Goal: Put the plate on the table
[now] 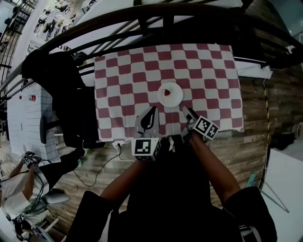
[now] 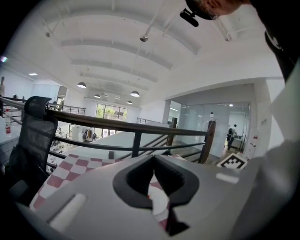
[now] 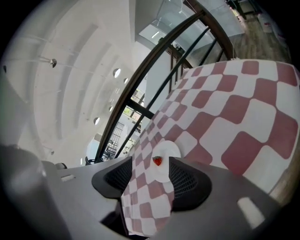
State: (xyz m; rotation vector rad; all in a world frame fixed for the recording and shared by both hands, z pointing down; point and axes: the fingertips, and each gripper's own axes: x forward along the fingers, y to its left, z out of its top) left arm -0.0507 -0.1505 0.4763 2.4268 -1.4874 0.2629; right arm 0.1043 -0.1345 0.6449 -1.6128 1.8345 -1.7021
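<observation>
A white plate with a strawberry on it rests on the red-and-white checked table, near the middle of its front half. Both grippers hover over the table's front edge, short of the plate and apart from it. My left gripper points at the plate with its tips together and nothing held; a sliver of the plate shows between its pads. My right gripper stands open and empty just right of the plate. In the right gripper view the plate and strawberry lie beyond the gap.
A black chair draped with dark clothing stands at the table's left side. A black railing runs behind the table. A cable lies on the wooden floor, and a person is at the lower left.
</observation>
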